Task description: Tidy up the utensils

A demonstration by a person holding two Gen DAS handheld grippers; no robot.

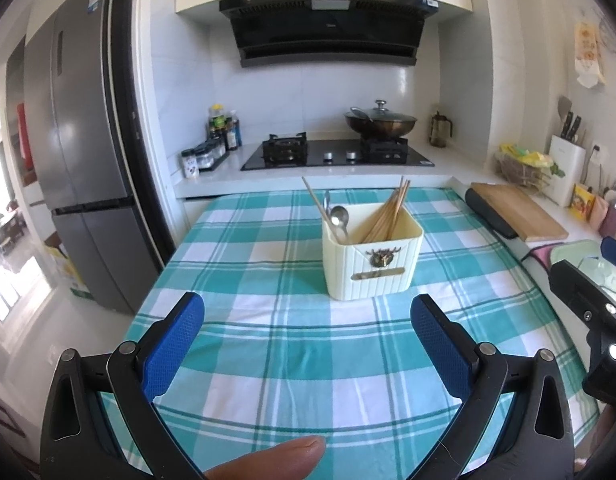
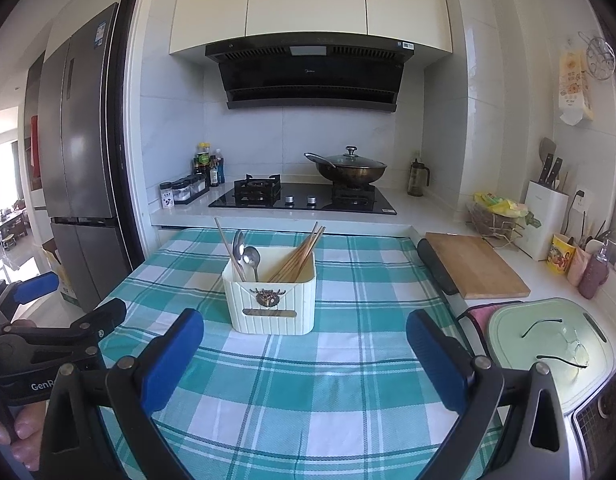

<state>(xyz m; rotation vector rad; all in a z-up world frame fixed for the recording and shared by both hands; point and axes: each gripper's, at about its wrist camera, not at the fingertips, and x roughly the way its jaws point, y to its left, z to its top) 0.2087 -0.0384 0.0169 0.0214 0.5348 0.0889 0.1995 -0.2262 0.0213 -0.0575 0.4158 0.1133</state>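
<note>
A cream utensil holder (image 1: 372,258) stands upright on the table, towards its far middle, on a teal-and-white checked tablecloth (image 1: 292,364). It is a rounded-corner box of ribbed plastic, with a bronze-coloured ornament and a slim plate on its near face.

In its right part a bundle of wooden chopsticks (image 1: 390,214) leans with the long axes tilted, tips up and to the right. In the left part two metal spoons (image 1: 338,216) stand bowl-end up, shiny and smooth, and a lone chopstick (image 1: 318,206) slants up to the left, crossing them.

The left gripper (image 1: 308,314) hangs above the near cloth, its textured blue pads spread wide and grasping nothing. The right gripper (image 2: 304,330) is likewise spread wide and empty, with the holder just beyond its fingers.

Far behind, a lidded wok (image 2: 350,168) sits on a black gas hob (image 2: 304,199). To the right lies a wooden cutting board (image 2: 474,266).
</note>
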